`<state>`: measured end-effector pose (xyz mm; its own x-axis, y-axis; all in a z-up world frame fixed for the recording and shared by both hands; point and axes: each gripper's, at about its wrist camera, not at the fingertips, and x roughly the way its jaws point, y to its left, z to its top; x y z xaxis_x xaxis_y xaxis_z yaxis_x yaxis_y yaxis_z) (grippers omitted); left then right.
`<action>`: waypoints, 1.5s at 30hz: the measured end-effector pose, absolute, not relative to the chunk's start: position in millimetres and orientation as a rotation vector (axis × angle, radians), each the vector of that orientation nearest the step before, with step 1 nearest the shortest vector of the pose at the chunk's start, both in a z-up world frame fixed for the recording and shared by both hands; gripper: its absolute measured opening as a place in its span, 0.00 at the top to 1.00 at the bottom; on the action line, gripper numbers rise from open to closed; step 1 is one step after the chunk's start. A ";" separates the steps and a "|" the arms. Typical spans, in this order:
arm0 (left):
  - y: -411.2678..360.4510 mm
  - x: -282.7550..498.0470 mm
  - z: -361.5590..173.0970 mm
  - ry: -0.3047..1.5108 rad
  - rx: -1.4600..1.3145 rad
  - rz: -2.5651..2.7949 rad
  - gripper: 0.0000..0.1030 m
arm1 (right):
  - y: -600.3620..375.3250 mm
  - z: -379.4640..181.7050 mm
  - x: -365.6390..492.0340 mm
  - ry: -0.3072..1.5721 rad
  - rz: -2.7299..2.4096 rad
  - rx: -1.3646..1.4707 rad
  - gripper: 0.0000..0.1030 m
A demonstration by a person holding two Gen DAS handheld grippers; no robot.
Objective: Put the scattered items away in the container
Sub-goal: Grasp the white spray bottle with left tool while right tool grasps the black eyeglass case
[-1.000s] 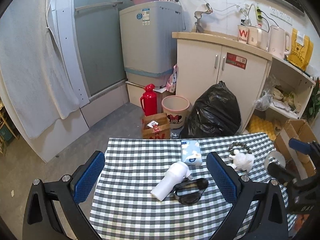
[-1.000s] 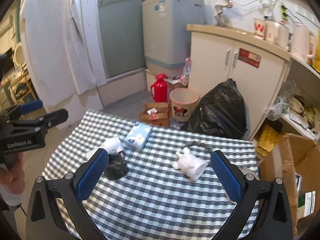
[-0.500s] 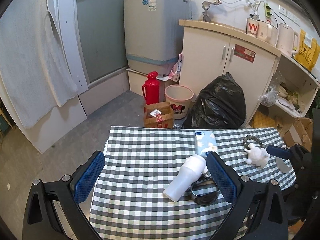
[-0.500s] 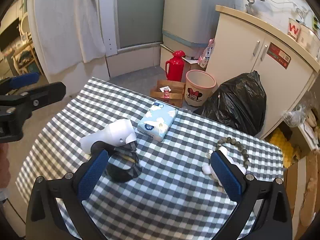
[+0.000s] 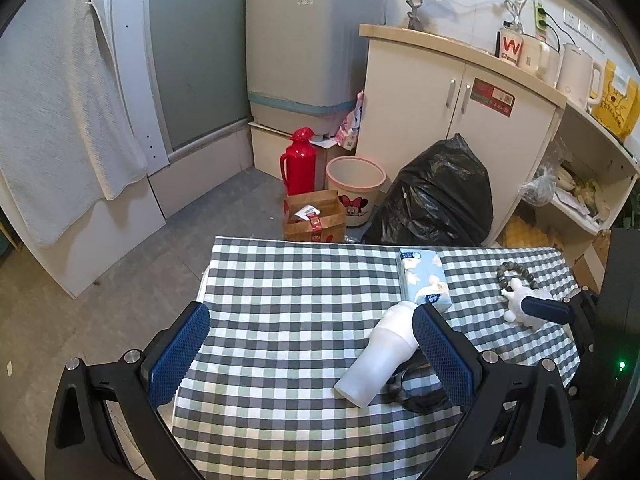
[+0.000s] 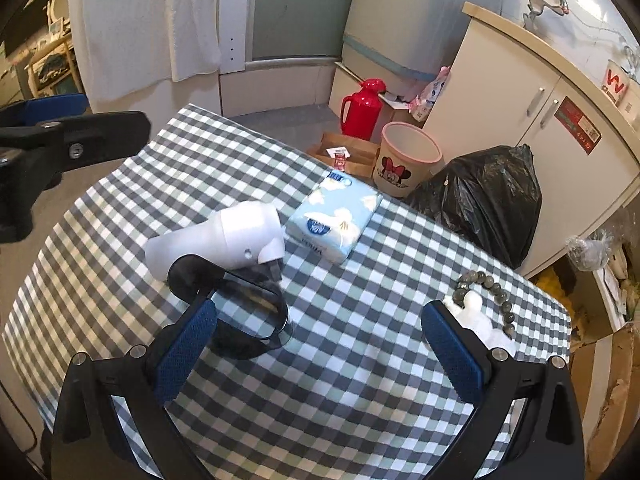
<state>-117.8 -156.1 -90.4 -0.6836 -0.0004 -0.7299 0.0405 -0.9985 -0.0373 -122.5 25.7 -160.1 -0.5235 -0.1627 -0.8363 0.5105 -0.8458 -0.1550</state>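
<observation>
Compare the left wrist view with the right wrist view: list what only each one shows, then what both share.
Only the left wrist view shows the white kettles on the counter and the right claw's blue fingertip over the figurine.

Only the right wrist view shows the whole black-rimmed round object beside the hair dryer, and the left claw's arm.

Both share the hair dryer, tissue pack, bead bracelet, white figurine and checked tablecloth.

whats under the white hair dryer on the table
The white hair dryer lies on its side, its handle end resting over the black goggles on the checked tablecloth. The part of the goggles beneath it is hidden.
</observation>
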 end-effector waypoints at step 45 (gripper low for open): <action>-133.6 -143.3 -142.9 0.128 1.447 -2.908 0.00 | 51.2 -166.7 -118.5 0.236 -2.445 1.237 0.29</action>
